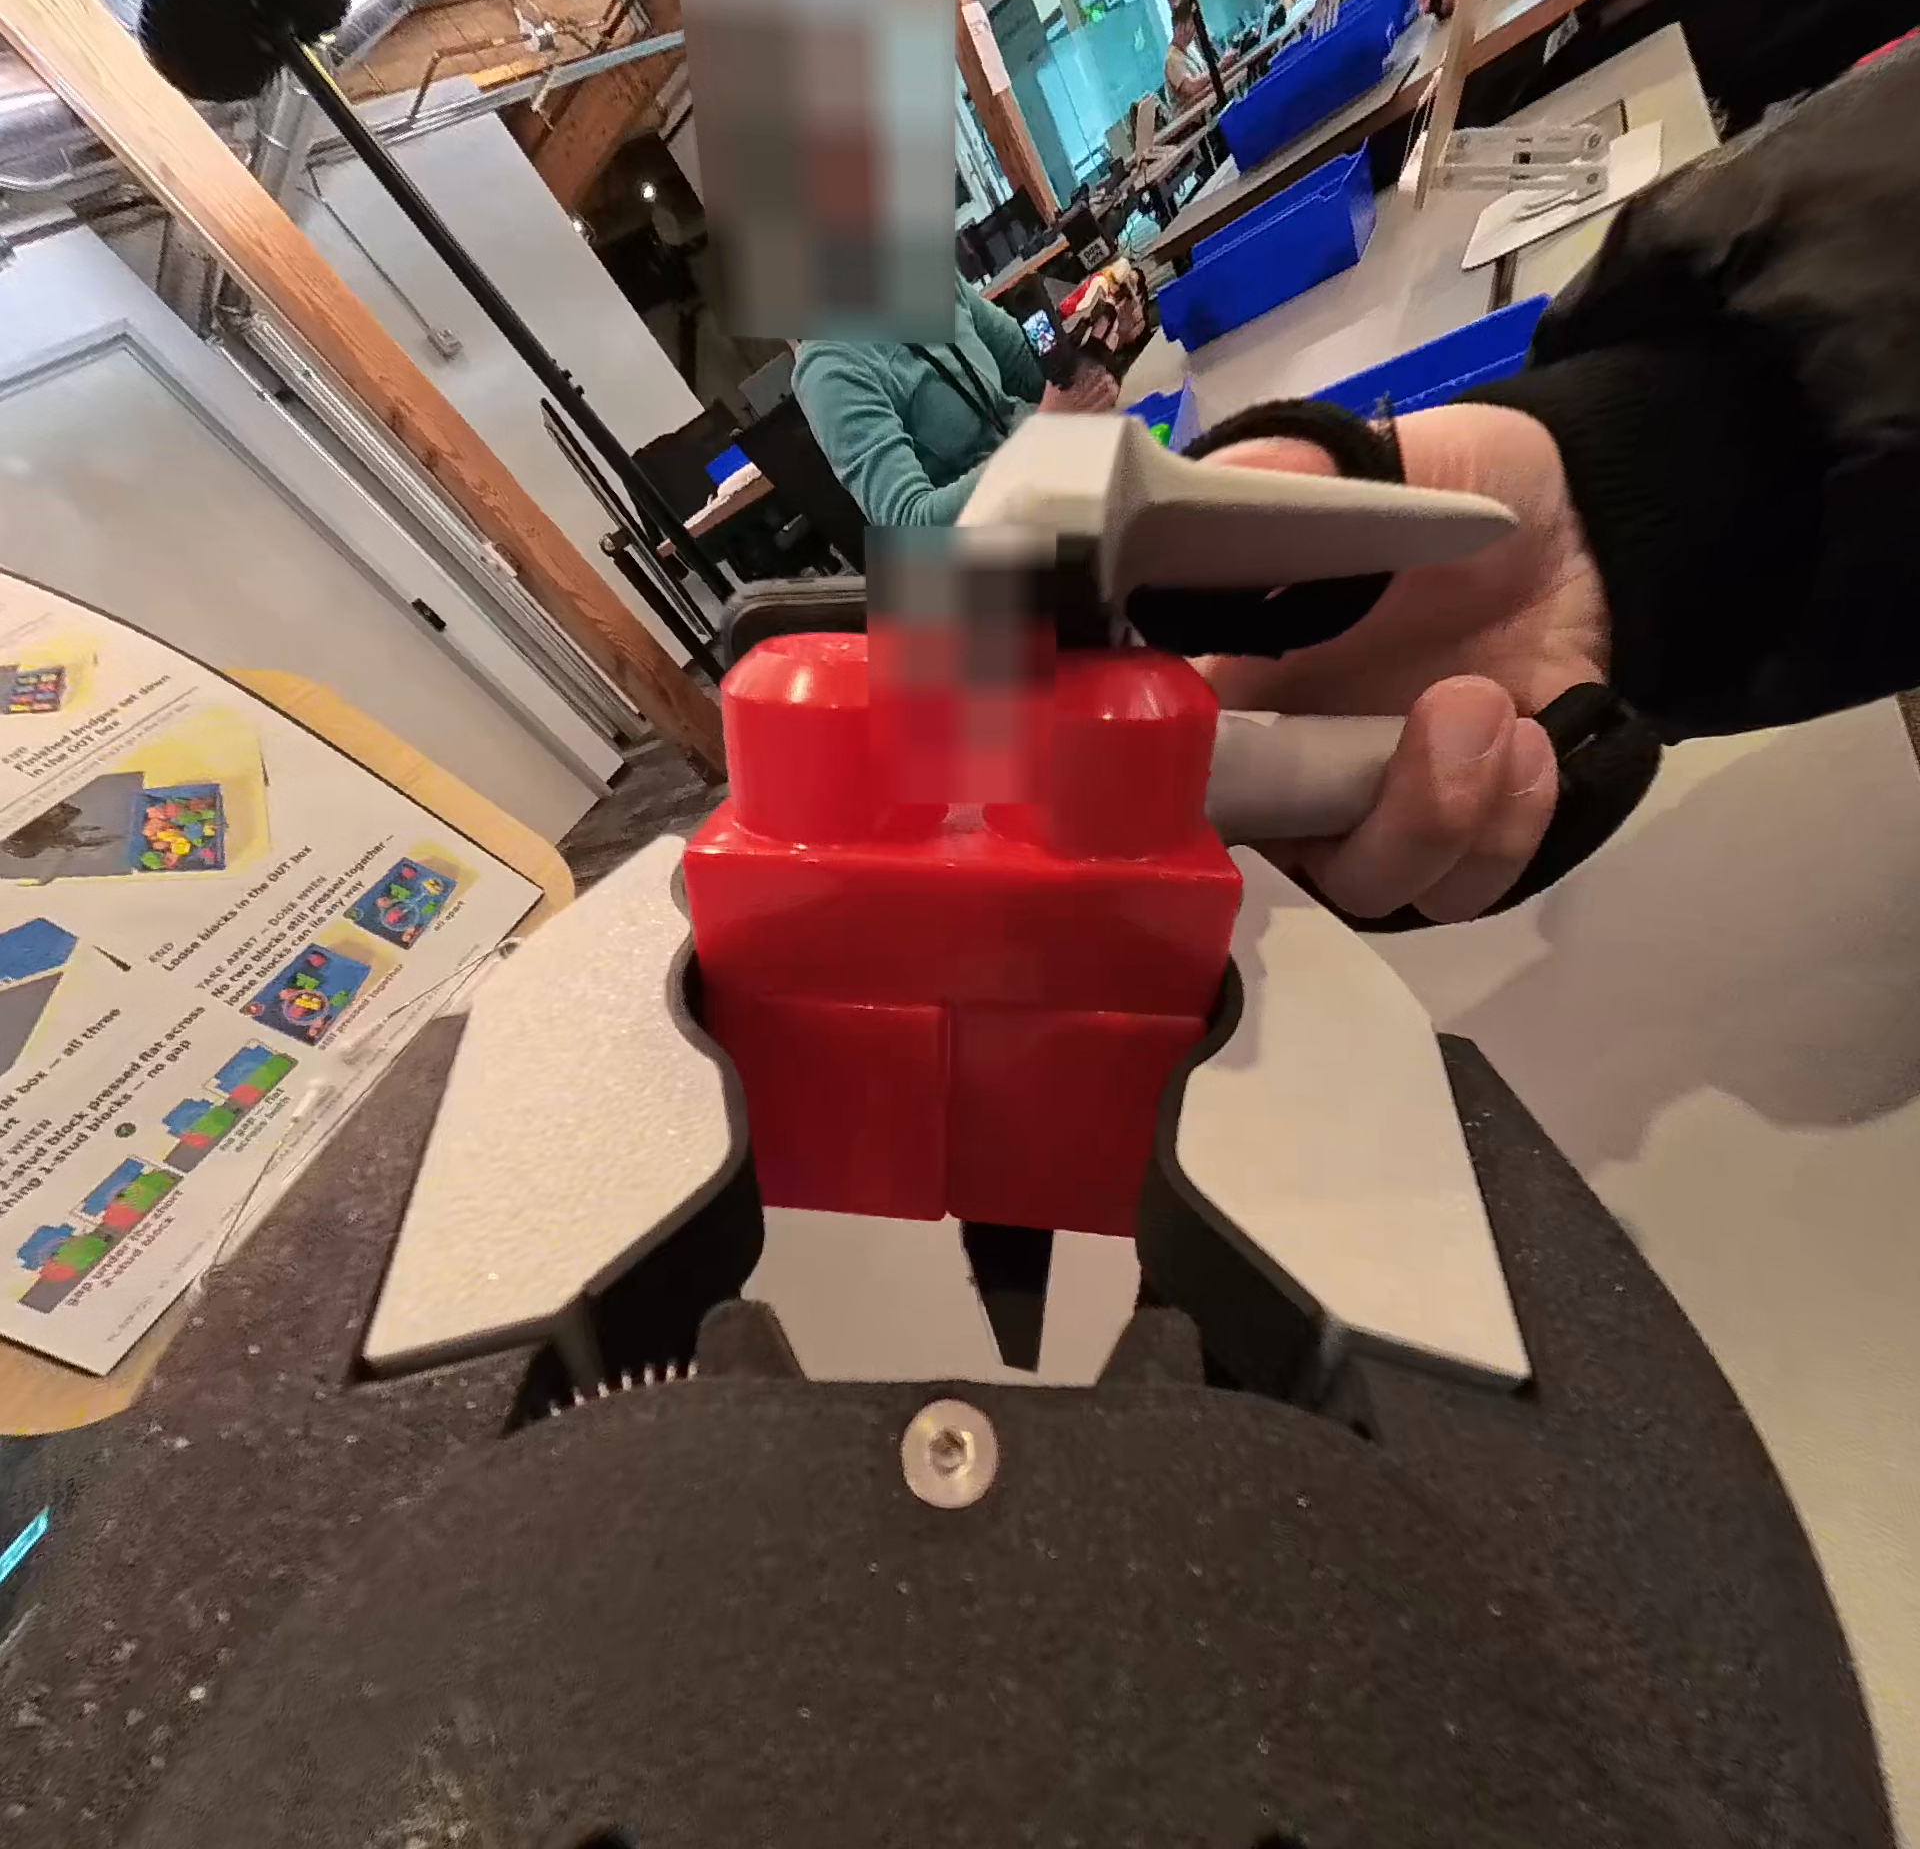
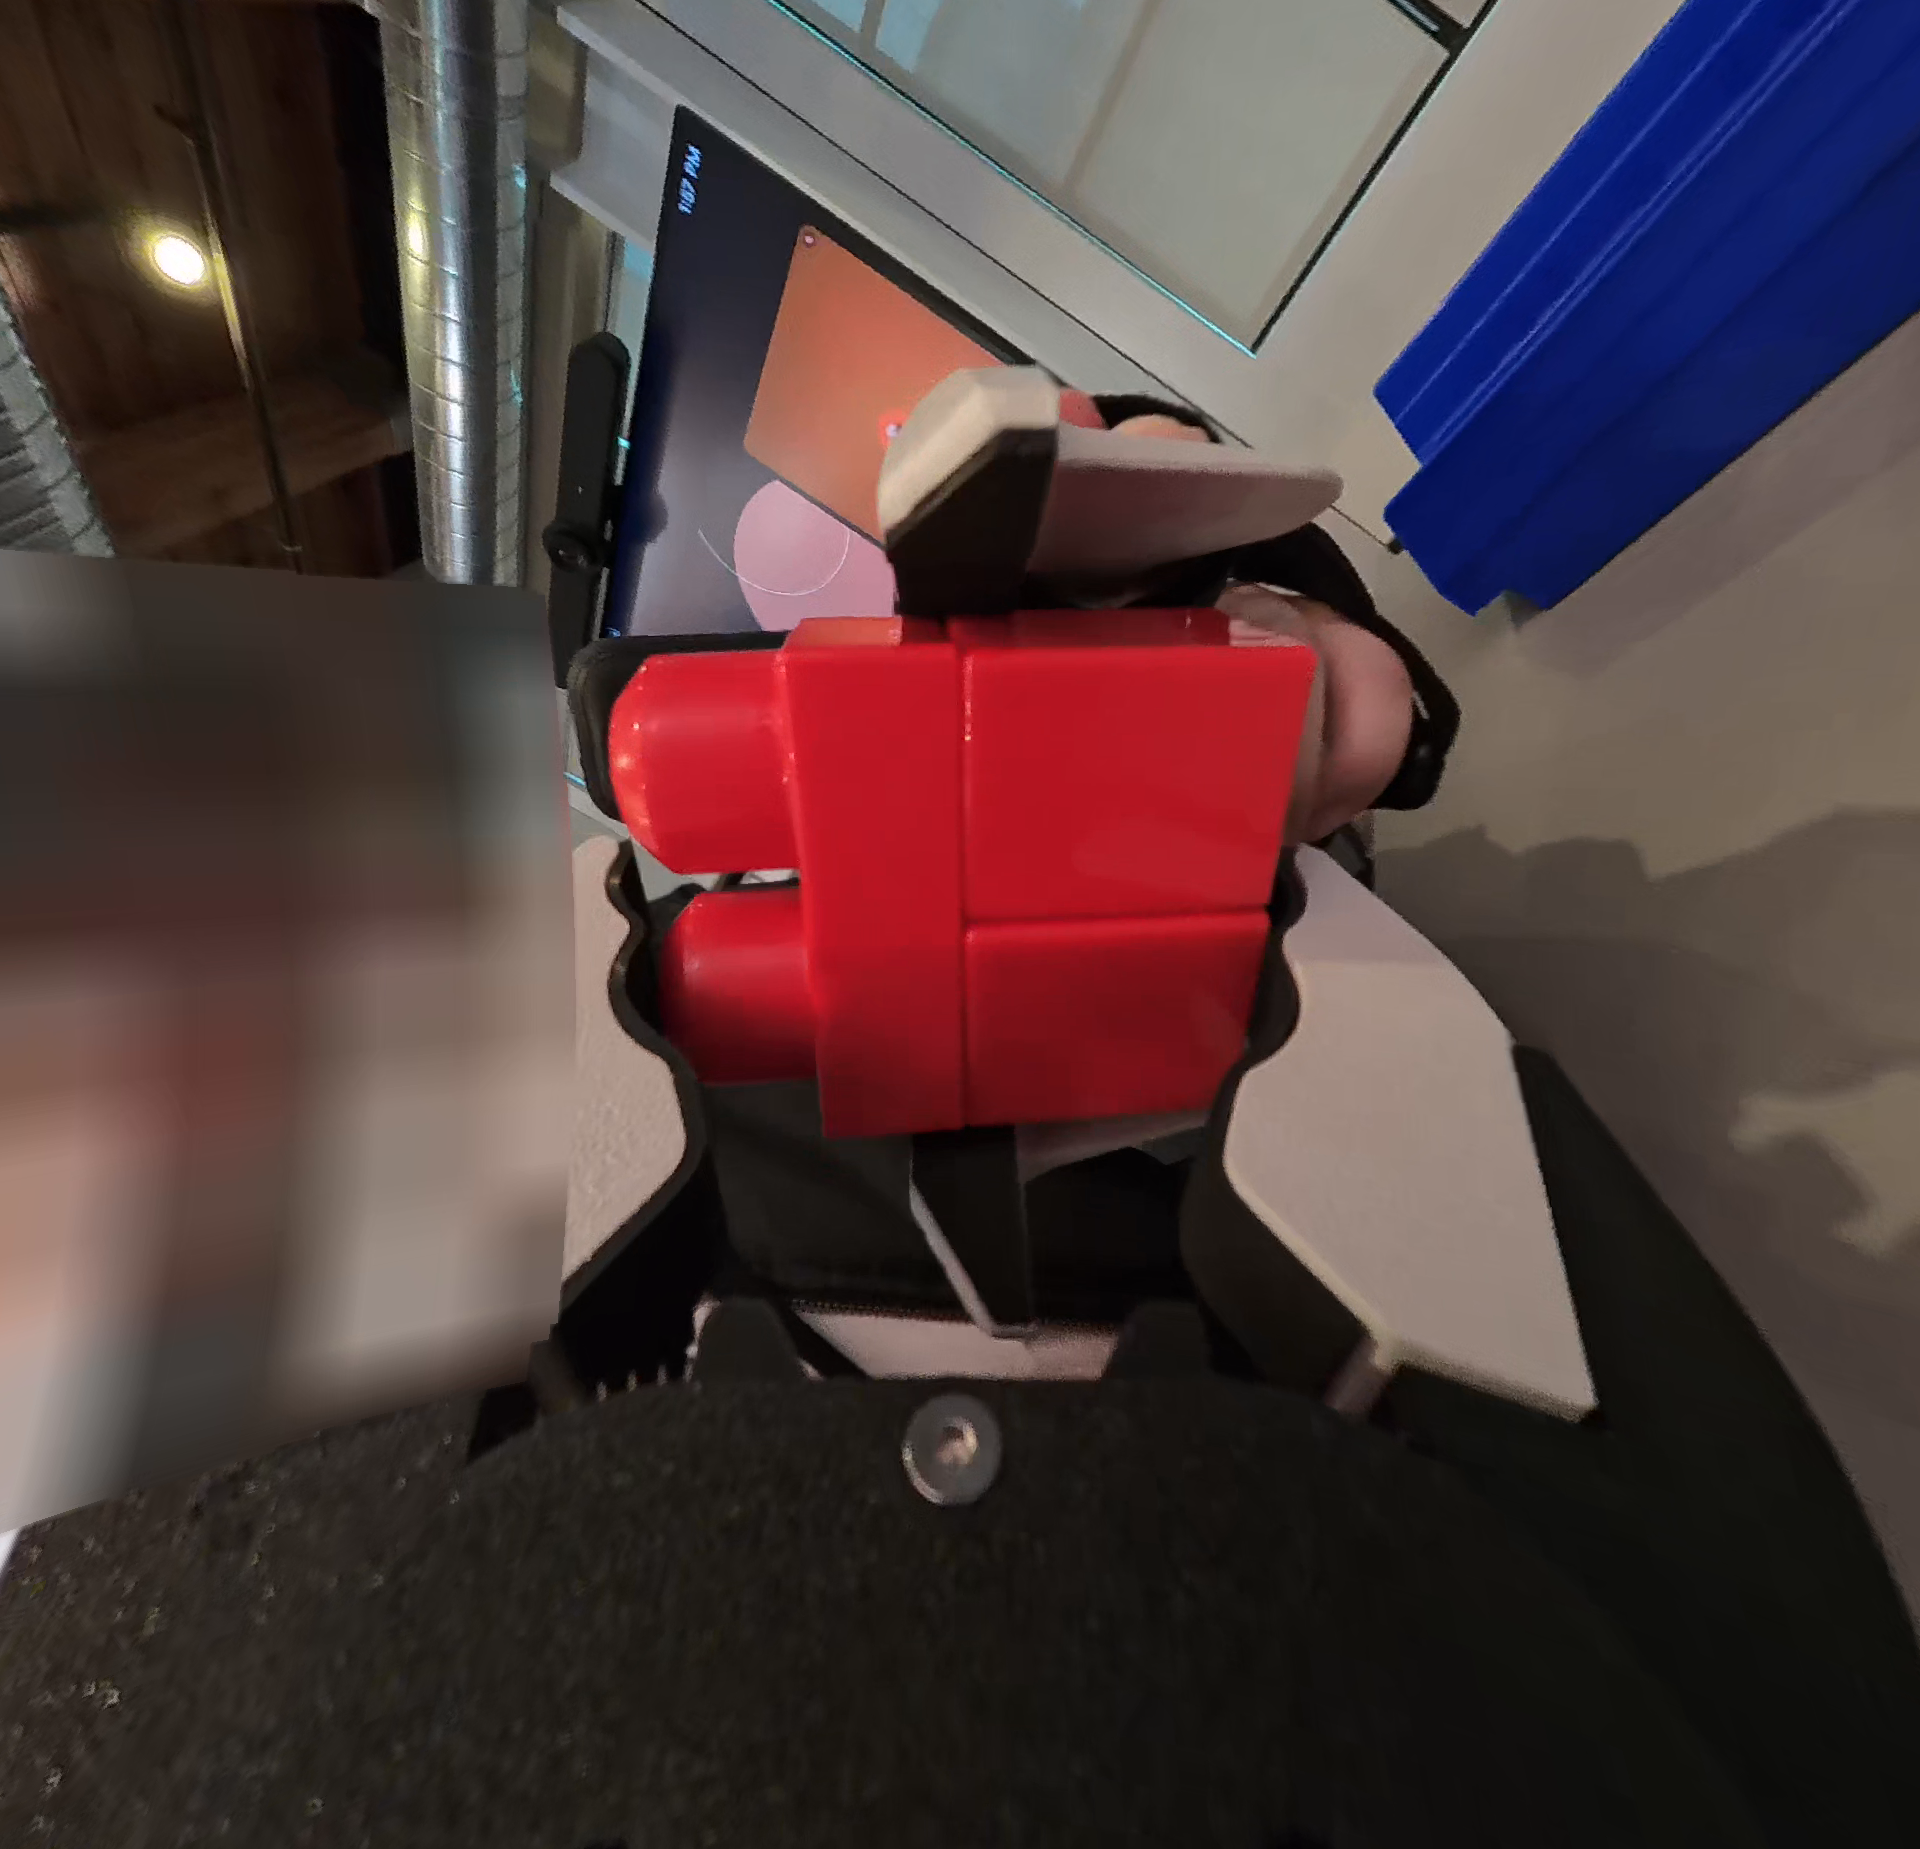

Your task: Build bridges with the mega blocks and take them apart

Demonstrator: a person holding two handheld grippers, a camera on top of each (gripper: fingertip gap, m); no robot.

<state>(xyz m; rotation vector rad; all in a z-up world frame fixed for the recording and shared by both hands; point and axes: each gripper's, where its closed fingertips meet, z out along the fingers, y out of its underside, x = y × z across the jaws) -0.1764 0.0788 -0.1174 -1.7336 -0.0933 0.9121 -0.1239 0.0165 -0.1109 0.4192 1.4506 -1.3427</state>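
White tabletop (image 1: pixel 1714 1072) is lying behind; both the left gripper (image 1: pixel 961 989) and right gripper (image 2: pixel 951 968) are clamping the red three-block bridge (image 1: pixel 961 926).

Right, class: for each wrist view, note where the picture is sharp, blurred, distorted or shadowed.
Left wrist view: the red blocks are sharp, the hand behind is softer, and the wooden beam leans from wide-angle distortion. Right wrist view: the red blocks are crisp, the blue bin is smeared, soft shadows lie on the pale surface, and a ceiling lamp glares.
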